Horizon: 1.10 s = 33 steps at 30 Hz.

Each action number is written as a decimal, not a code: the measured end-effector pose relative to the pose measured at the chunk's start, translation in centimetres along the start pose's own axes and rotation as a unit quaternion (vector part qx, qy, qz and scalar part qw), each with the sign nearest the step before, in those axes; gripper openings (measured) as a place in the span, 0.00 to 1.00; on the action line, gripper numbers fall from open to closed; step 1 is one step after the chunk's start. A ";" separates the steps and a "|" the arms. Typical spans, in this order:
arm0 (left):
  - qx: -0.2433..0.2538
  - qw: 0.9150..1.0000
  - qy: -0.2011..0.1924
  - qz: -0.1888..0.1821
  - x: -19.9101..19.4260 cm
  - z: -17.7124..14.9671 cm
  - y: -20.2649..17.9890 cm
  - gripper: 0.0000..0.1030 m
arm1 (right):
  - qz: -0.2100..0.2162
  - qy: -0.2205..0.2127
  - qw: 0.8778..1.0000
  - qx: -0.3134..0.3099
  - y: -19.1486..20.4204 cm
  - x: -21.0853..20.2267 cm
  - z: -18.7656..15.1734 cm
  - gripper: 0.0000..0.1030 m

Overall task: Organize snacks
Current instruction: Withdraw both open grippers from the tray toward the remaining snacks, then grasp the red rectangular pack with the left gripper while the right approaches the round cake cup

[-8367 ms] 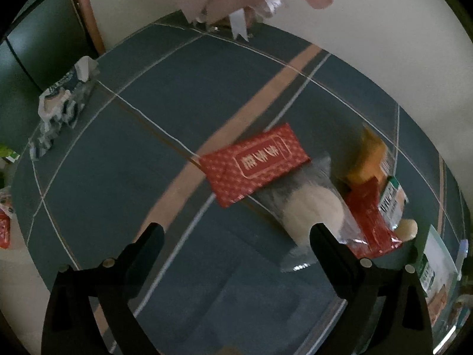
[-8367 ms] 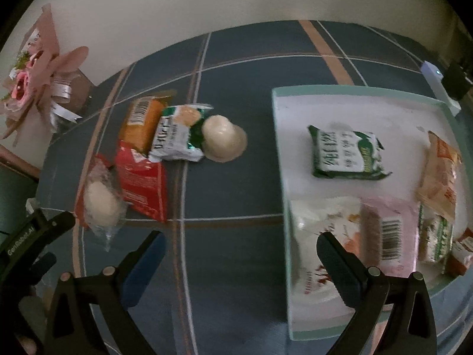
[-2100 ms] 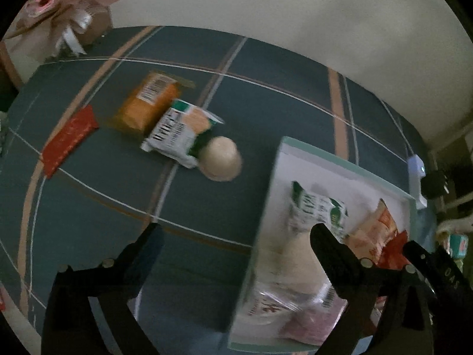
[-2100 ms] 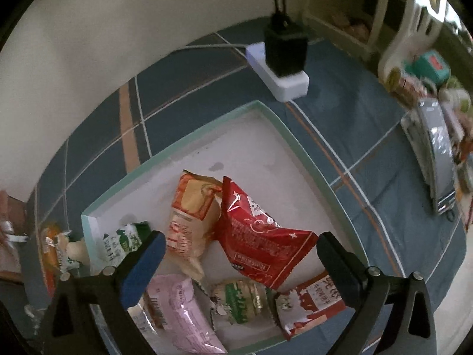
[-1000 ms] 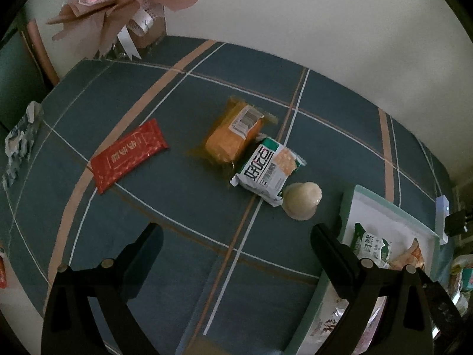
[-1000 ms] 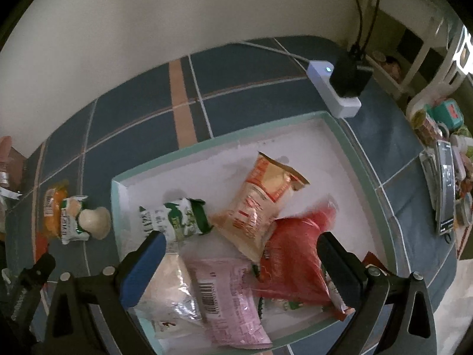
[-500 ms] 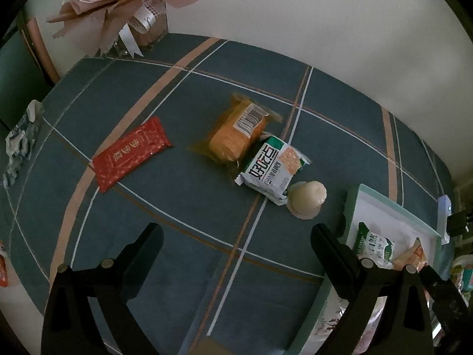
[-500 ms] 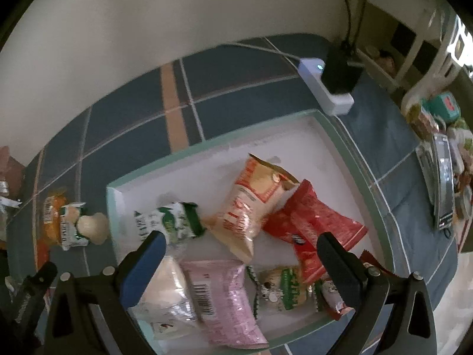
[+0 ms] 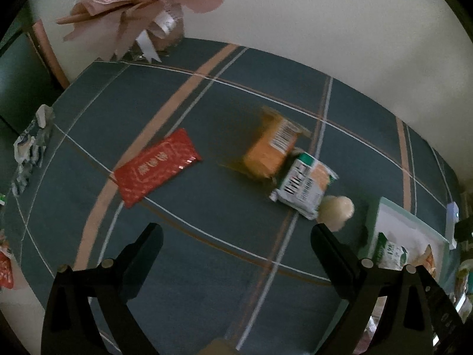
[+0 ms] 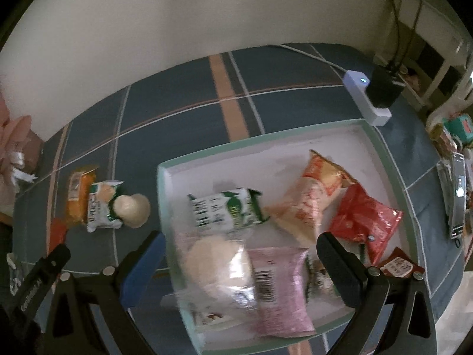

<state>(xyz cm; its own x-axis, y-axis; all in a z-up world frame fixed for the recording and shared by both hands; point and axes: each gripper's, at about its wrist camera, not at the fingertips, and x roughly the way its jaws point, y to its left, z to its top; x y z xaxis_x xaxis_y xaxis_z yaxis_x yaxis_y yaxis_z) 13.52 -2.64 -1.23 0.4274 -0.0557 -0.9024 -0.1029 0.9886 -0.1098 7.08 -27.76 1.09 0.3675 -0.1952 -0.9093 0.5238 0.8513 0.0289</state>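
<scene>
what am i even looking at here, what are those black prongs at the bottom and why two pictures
The black prongs are two-finger grippers a person holds, one per hand; each carries a fisheye camera looking along its fingers, hence two pictures. The left gripper is open and holds nothing, above a plaid tablecloth with a red packet, an orange snack pack, a green-and-white pack and a pale round bun. The right gripper, also open and holding nothing, looks down on a white tray already holding several snack bags.
</scene>
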 end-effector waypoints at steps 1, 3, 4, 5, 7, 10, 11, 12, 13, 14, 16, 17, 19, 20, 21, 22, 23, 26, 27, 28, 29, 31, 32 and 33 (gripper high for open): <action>-0.003 1.000 -0.001 0.002 0.0 0.1 0.4 0.97 | 0.002 0.000 1.000 -0.005 0.5 0.0 -0.1 1.00; -0.012 1.000 -0.001 0.004 0.2 0.5 1.4 0.97 | 0.006 0.000 1.000 -0.017 1.7 0.1 -0.5 1.00; -0.017 1.000 0.000 0.005 0.3 0.7 2.0 0.97 | 0.010 0.000 1.000 -0.022 2.2 0.2 -0.7 1.00; -0.022 1.000 0.000 0.006 0.3 0.9 2.6 0.97 | 0.013 0.000 1.000 -0.028 2.8 0.2 -0.9 1.00; -0.032 0.999 0.002 0.008 0.6 1.3 3.9 0.97 | 0.018 0.001 0.999 -0.042 4.2 0.4 -1.4 1.00; -0.045 0.999 0.003 0.011 0.9 1.9 5.7 0.97 | 0.022 0.002 0.998 -0.063 6.3 0.7 -2.1 1.00; -0.049 0.999 0.003 0.013 0.9 2.1 6.2 0.97 | 0.024 0.004 0.997 -0.070 6.9 0.9 -2.3 1.00; -0.053 0.998 0.002 0.015 1.0 2.3 6.8 0.97 | 0.027 0.007 0.997 -0.078 7.7 1.1 -2.6 1.00; -0.058 0.998 0.003 0.017 1.1 2.5 7.4 0.97 | 0.030 0.009 0.996 -0.083 8.3 1.3 -2.8 1.00; -0.061 0.998 0.003 0.018 1.1 2.6 7.8 0.97 | 0.032 0.011 0.995 -0.089 8.9 1.4 -3.1 1.00; -0.068 0.997 0.003 0.021 1.3 2.8 8.8 0.97 | 0.038 0.014 0.994 -0.100 10.1 1.8 -3.6 1.00; -0.072 0.997 0.003 0.022 1.4 3.0 9.4 0.97 | 0.043 0.017 0.994 -0.104 10.5 1.9 -3.8 1.00; -0.078 0.997 0.004 0.024 1.6 3.4 10.4 0.97 | 0.052 0.022 0.992 -0.111 11.5 2.2 -4.3 1.00; -0.081 0.996 0.004 0.025 1.7 3.5 10.9 0.97 | 0.055 0.023 0.992 -0.115 11.9 2.4 -4.4 1.00; -0.082 0.996 0.004 0.026 1.8 3.7 11.2 0.97 | 0.057 0.023 0.991 -0.118 12.2 2.5 -4.6 1.00; -0.083 0.996 0.004 0.028 1.9 3.8 11.6 0.97 | 0.058 0.023 0.991 -0.121 12.5 2.6 -4.7 1.00; -0.082 0.996 0.003 0.029 2.0 4.0 11.9 0.97 | 0.059 0.022 0.991 -0.122 12.6 2.7 -4.7 1.00; -0.074 0.997 0.005 0.029 2.5 4.2 12.4 0.97 | 0.069 0.016 0.989 -0.129 13.2 2.9 -4.6 1.00; -0.071 0.997 0.006 0.030 2.7 4.3 12.5 0.97 | 0.073 0.012 0.989 -0.132 13.4 3.0 -4.5 1.00; -0.065 0.997 0.008 0.031 3.0 4.4 12.5 0.97 | 0.076 0.009 0.988 -0.134 13.4 3.0 -4.3 1.00; -0.061 0.998 0.010 0.032 3.2 4.4 12.4 0.97 | 0.077 0.006 0.988 -0.136 13.4 3.0 -4.2 1.00; -0.042 0.999 0.010 0.030 3.5 4.6 12.0 0.97 | 0.076 -0.005 0.987 -0.140 13.4 3.1 -3.7 1.00; -0.033 0.999 0.010 0.030 3.7 4.8 11.7 0.97 | 0.076 -0.012 0.987 -0.141 13.4 3.1 -3.5 1.00; -0.025 0.999 0.008 0.033 3.8 4.9 11.5 0.97 | 0.078 -0.018 0.987 -0.140 13.2 3.0 -3.3 1.00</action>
<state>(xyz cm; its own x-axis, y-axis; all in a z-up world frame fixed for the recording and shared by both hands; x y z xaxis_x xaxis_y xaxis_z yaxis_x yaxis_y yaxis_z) 18.35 9.21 -3.90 0.4030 0.0073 -0.9152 -0.1753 0.9821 -0.0694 12.57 -15.49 -2.65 0.4570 -0.0647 -0.8871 0.2279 0.9726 0.0464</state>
